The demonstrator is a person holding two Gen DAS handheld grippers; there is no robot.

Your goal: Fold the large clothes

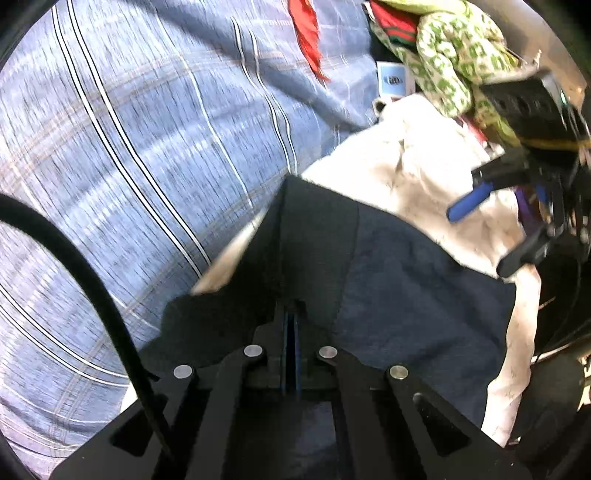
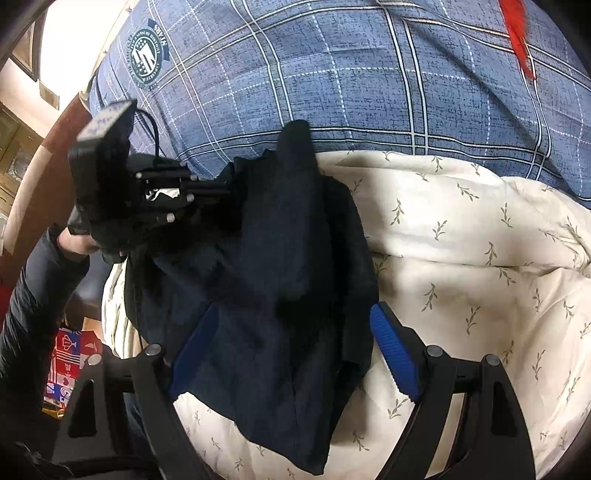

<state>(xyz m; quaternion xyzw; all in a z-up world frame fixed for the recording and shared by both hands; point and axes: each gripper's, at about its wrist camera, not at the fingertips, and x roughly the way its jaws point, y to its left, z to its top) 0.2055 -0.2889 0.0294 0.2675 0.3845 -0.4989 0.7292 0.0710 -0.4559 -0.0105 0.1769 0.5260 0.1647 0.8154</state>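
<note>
A dark navy garment (image 2: pixel 280 280) hangs bunched over a cream leaf-print quilt (image 2: pixel 480 258). My left gripper (image 1: pixel 293 325) is shut on the garment's edge (image 1: pixel 406 280); its blue pads meet with cloth between them. In the right wrist view the left gripper (image 2: pixel 221 186) holds the garment's upper left part. My right gripper (image 2: pixel 291 350) is open, its blue pads (image 2: pixel 393 349) either side of the hanging garment, not pinching it. In the left wrist view the right gripper (image 1: pixel 495 229) is at the right, jaws apart over the quilt (image 1: pixel 424 162).
A blue plaid bed cover (image 1: pixel 129 147) fills the background, also in the right wrist view (image 2: pixel 332 74). A red cloth (image 1: pixel 308 33) and a green-patterned pile of clothes (image 1: pixel 454 55) lie at the far side. A cable (image 1: pixel 85 273) crosses the left.
</note>
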